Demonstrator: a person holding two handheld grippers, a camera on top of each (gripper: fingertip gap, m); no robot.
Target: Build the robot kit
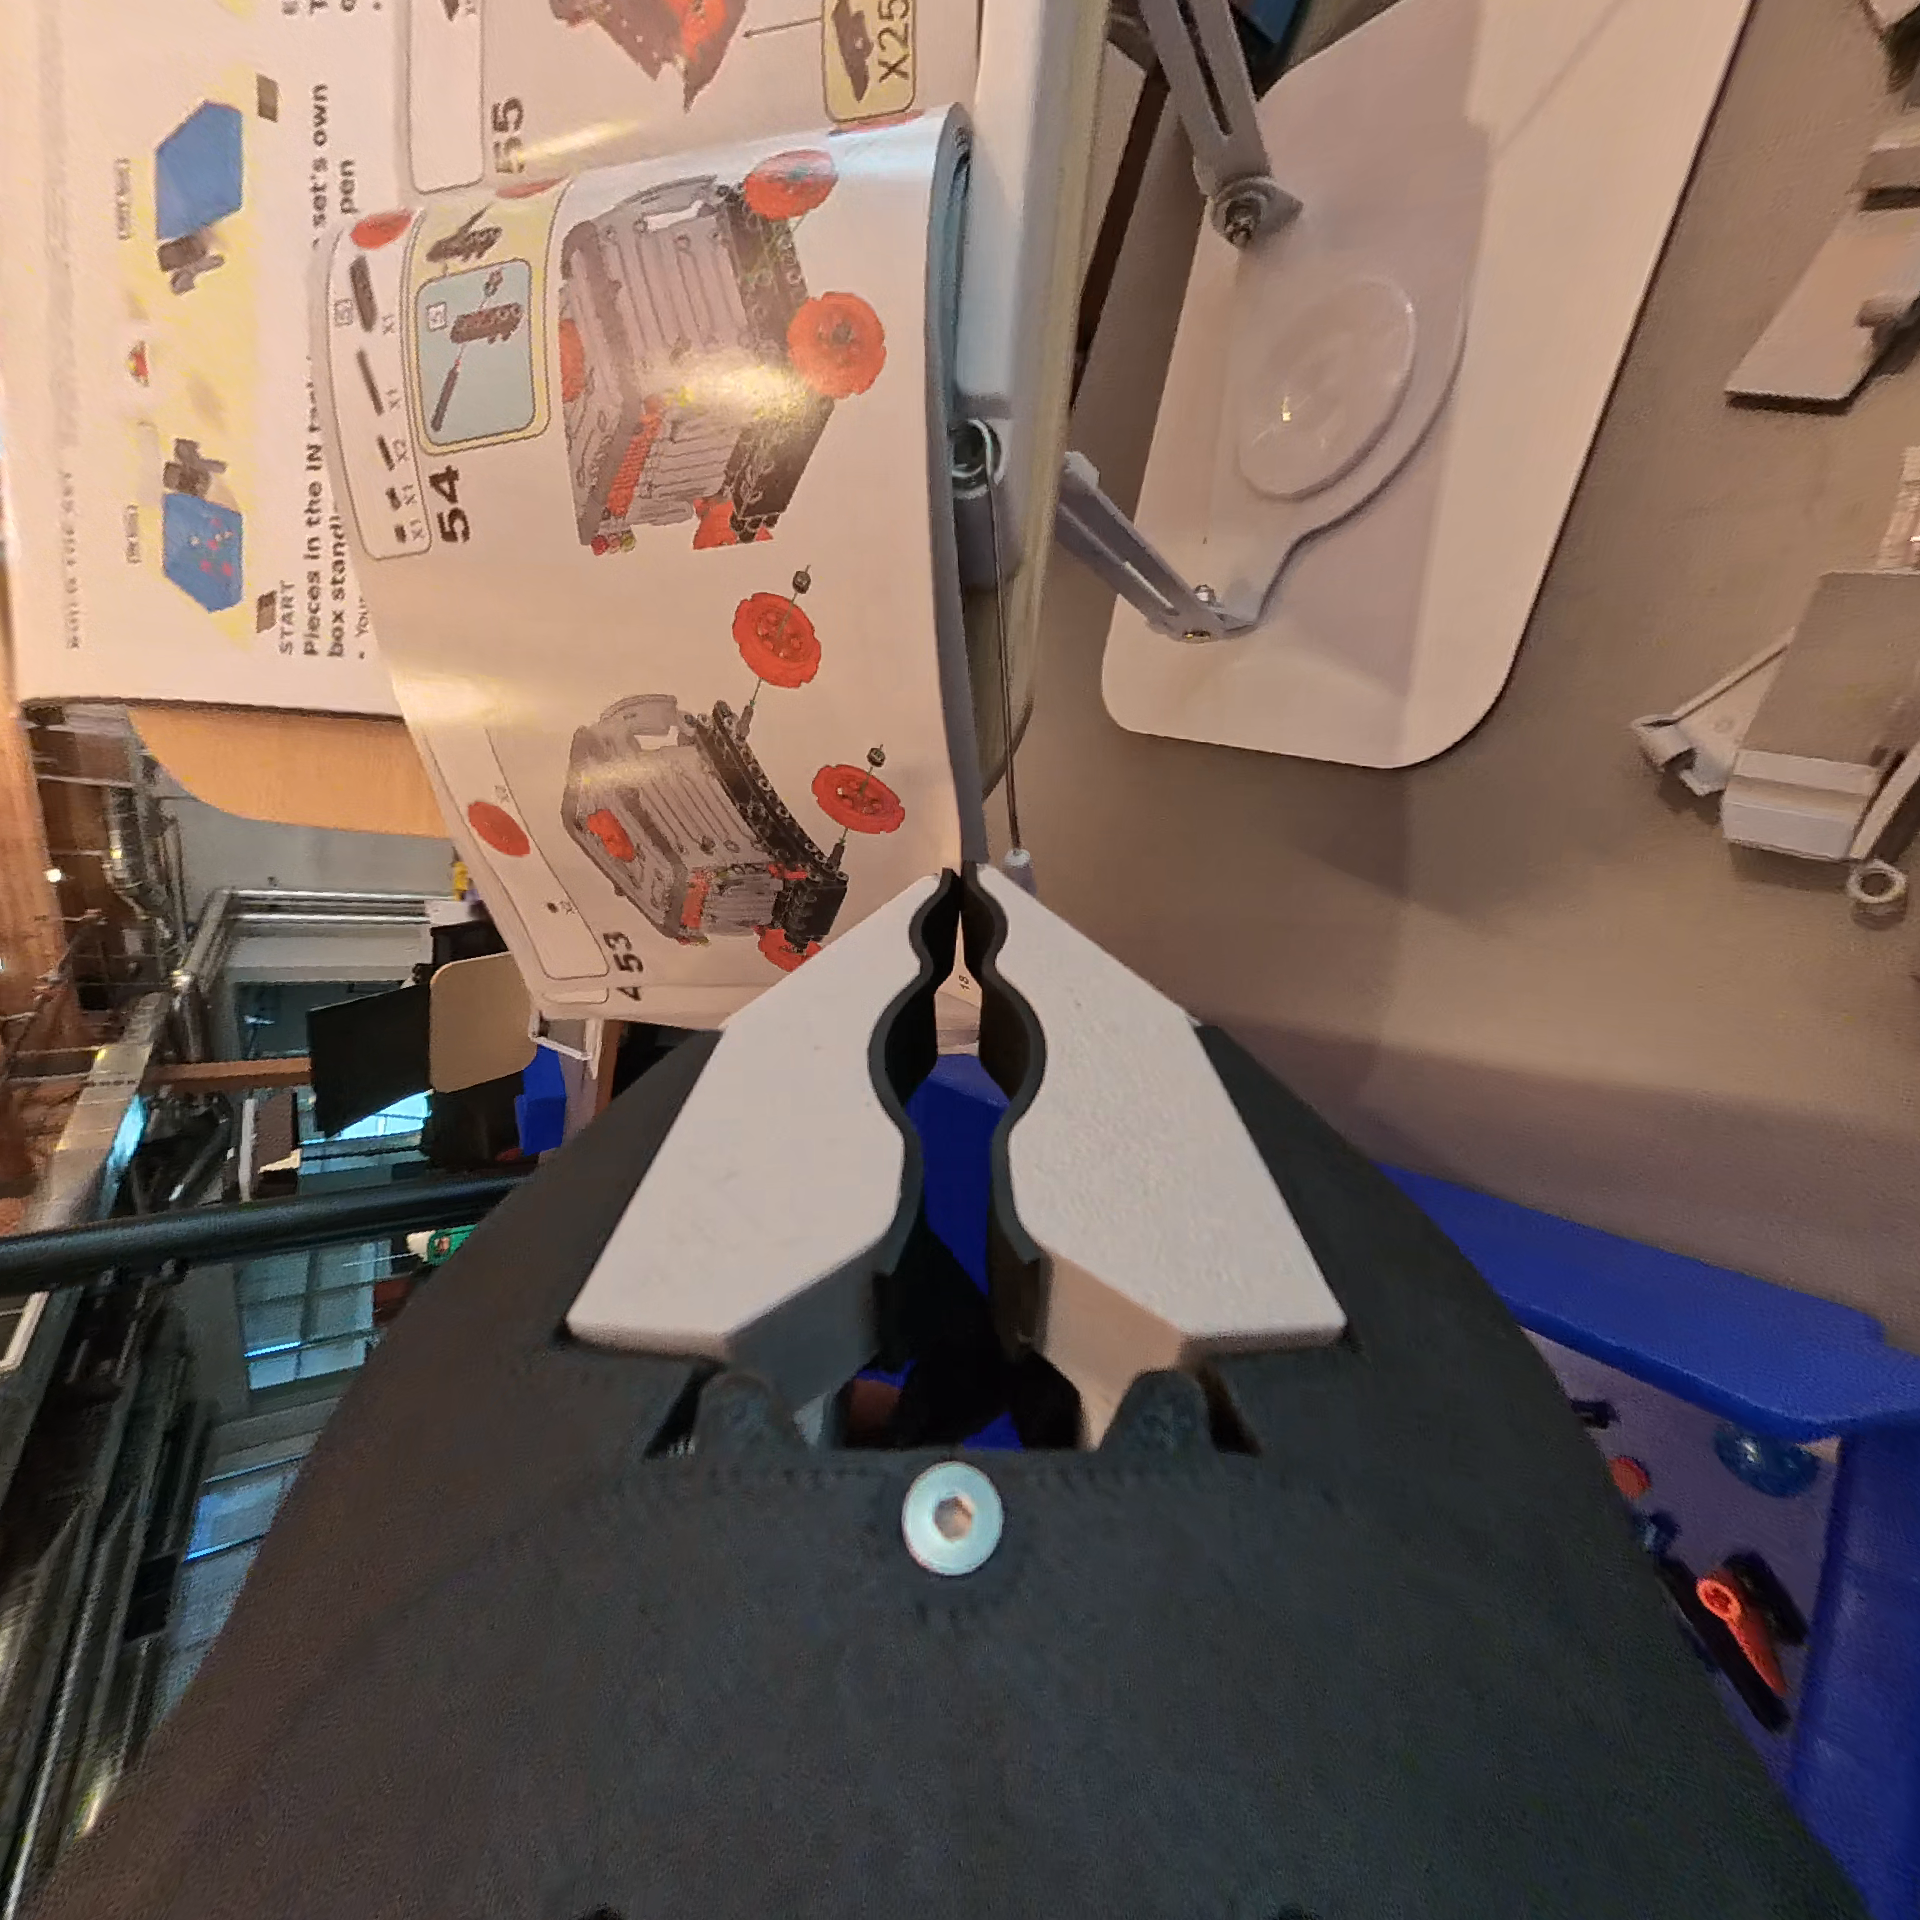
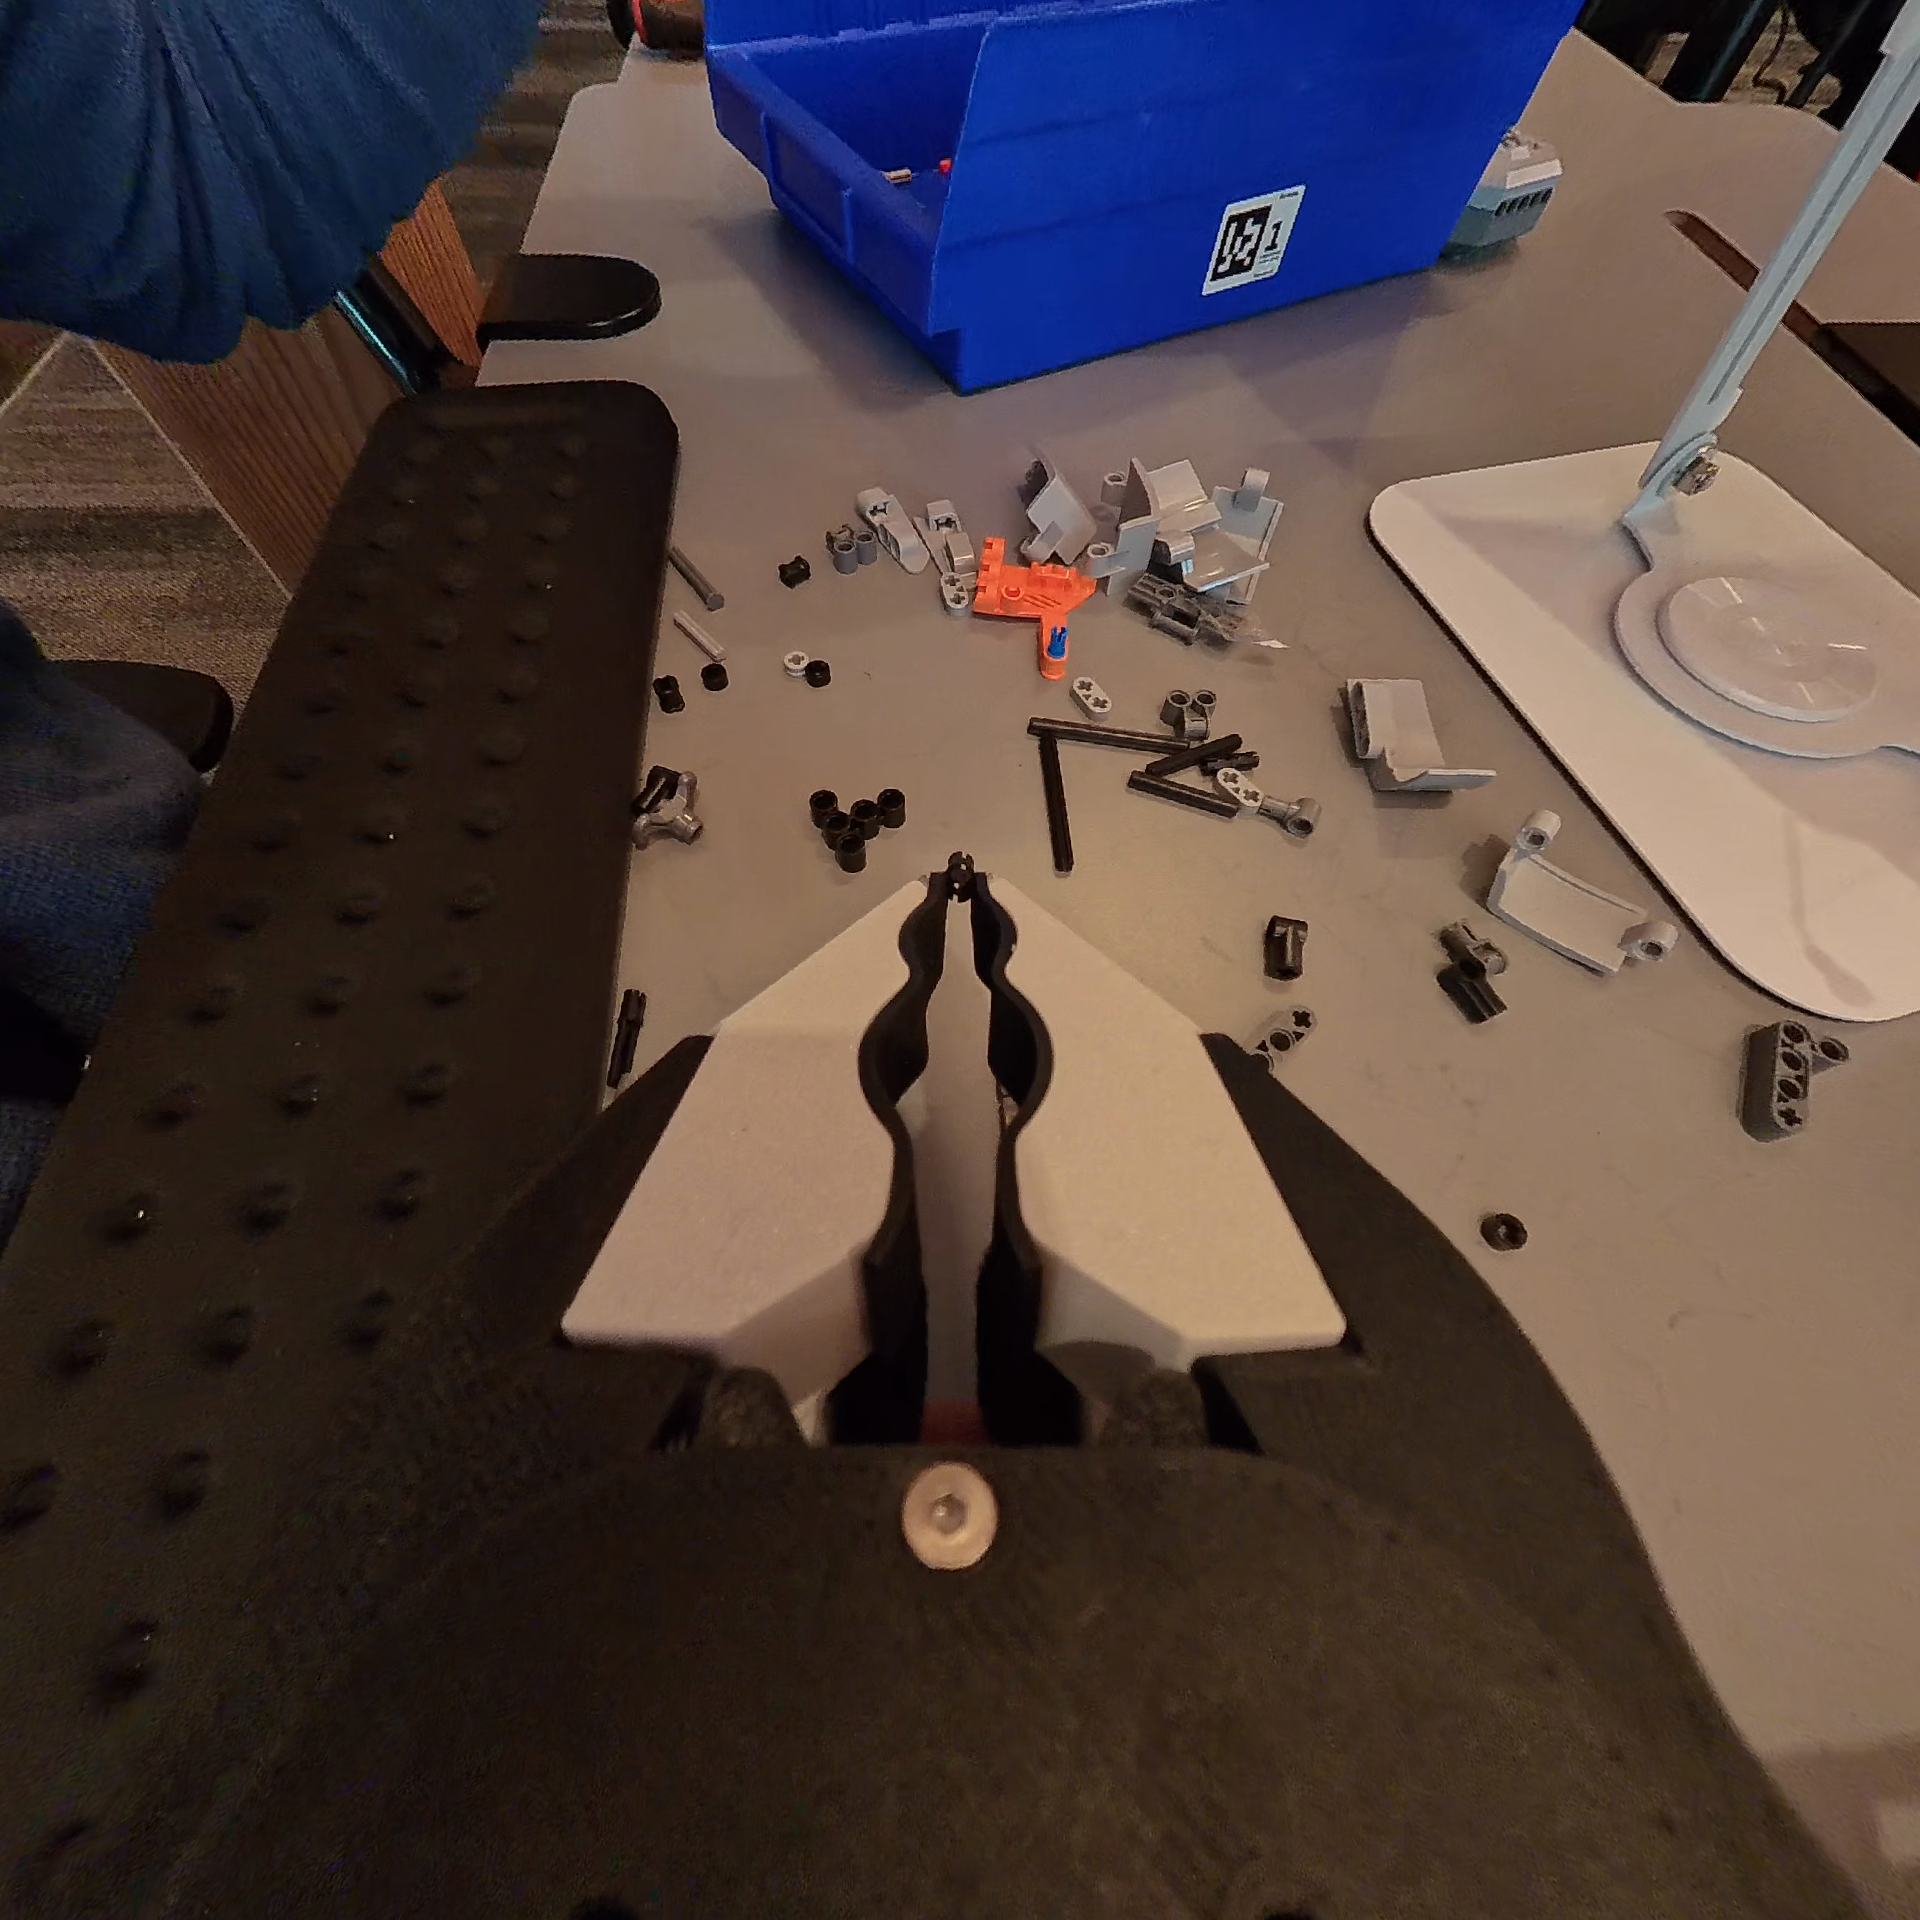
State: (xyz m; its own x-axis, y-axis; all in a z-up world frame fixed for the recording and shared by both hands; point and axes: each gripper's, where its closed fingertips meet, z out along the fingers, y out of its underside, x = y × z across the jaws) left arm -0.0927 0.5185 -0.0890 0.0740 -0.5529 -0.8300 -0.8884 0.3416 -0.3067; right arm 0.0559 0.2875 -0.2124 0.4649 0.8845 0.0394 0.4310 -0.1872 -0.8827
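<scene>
My left gripper (image 1: 964,878) is shut on the edge of a page (image 1: 707,582) of a building-instruction booklet and holds it curled up off the pages behind it. The page shows drawings of a grey vehicle with red wheels. The booklet rests on a white stand (image 1: 1340,416) with grey arms. My right gripper (image 2: 958,871) is shut on a small black pin (image 2: 958,864) at its tips, a little above the grey table (image 2: 1143,1091). Small black bushes (image 2: 857,819) and a black axle (image 2: 1057,800) lie just beyond it.
A blue bin (image 2: 1101,177) stands at the table's far side. Loose grey, black and orange parts (image 2: 1039,594) lie scattered in the middle. The white stand base (image 2: 1662,727) is at right. A black studded plate (image 2: 416,831) lies at left. A person's blue sleeve (image 2: 208,135) shows at top left. The left gripper's tips are roughly 30 cm from the right gripper's. My right gripper is the nearer one to the black axle (image 2: 1057,800): about 8 cm, against 25 cm.
</scene>
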